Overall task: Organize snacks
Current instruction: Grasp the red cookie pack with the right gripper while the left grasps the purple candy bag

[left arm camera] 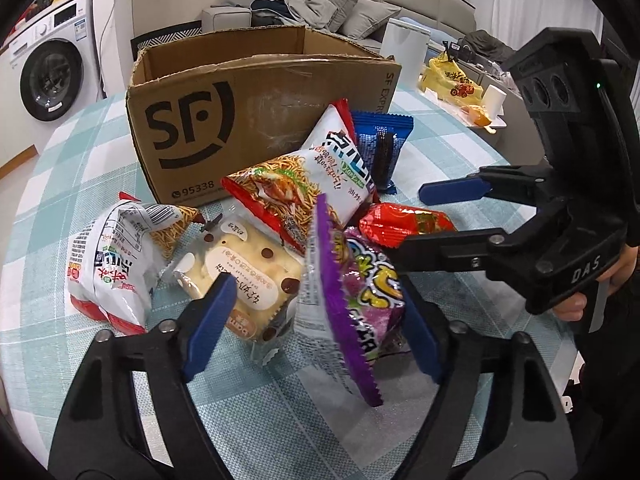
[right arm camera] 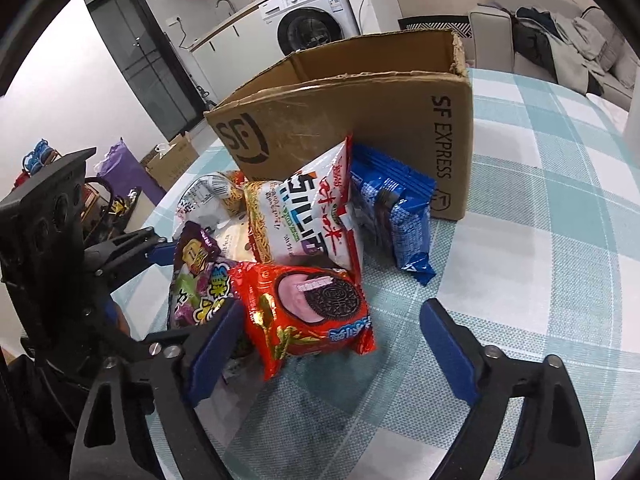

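A pile of snack packets lies in front of an open SF cardboard box point(left arm camera: 192, 128) point(right arm camera: 392, 120). My left gripper point(left arm camera: 312, 336) is open, with the purple candy bag point(left arm camera: 352, 300) standing between its blue fingers, apart from the left pad. A cream bread pack point(left arm camera: 244, 280) lies just beyond. My right gripper point(right arm camera: 332, 348) is open around the red Oreo packet point(right arm camera: 308, 308), which rests on the cloth. The right gripper also shows in the left wrist view point(left arm camera: 424, 216). A noodle snack bag point(right arm camera: 308, 216) and a blue Oreo packet point(right arm camera: 400, 216) lean against the box.
Another noodle bag point(left arm camera: 108, 264) lies at the pile's left. The round table has a teal checked cloth point(right arm camera: 540, 280). A white canister point(left arm camera: 404, 48) and a yellow bag point(left arm camera: 452, 76) stand at the far right. A sofa and a washing machine are behind.
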`<state>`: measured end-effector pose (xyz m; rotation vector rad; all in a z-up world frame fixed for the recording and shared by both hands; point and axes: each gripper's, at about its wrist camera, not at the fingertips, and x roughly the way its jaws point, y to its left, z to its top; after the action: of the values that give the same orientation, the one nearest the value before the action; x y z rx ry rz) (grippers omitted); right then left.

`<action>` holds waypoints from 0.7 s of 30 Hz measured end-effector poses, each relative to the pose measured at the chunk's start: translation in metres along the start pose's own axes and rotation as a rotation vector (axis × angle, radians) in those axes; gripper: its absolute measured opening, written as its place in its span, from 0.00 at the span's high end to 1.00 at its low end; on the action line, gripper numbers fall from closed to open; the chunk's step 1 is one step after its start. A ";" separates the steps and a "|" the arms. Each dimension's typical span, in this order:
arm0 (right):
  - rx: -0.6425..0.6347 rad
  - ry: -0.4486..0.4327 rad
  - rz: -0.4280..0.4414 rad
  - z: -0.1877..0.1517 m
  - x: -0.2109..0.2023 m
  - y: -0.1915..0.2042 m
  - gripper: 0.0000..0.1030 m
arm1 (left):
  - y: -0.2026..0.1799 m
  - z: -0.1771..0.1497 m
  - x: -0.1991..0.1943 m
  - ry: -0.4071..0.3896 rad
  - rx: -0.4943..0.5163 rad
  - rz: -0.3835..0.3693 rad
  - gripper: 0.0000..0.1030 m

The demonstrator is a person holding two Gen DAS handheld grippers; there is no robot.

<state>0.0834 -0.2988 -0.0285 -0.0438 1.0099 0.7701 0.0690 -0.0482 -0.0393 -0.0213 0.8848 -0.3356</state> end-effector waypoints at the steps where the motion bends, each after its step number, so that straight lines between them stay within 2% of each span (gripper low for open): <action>1: 0.000 0.003 0.007 0.000 0.001 0.000 0.17 | 0.000 0.000 0.000 0.000 0.000 -0.006 0.30; 5: -0.006 0.007 0.011 -0.001 0.003 0.005 0.20 | 0.000 0.000 0.001 -0.001 0.000 -0.026 0.46; 9: -0.010 0.010 0.008 -0.002 0.005 0.009 0.30 | 0.001 0.001 -0.002 -0.006 -0.012 -0.069 0.60; 13: -0.016 0.007 0.010 -0.003 0.006 0.011 0.43 | 0.000 0.001 -0.003 -0.012 -0.014 -0.076 0.62; 21: -0.050 -0.032 -0.008 -0.004 -0.002 0.021 0.52 | 0.002 0.001 -0.005 -0.030 -0.032 -0.080 0.63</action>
<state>0.0674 -0.2858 -0.0225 -0.0786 0.9591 0.7862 0.0673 -0.0443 -0.0349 -0.0912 0.8613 -0.3950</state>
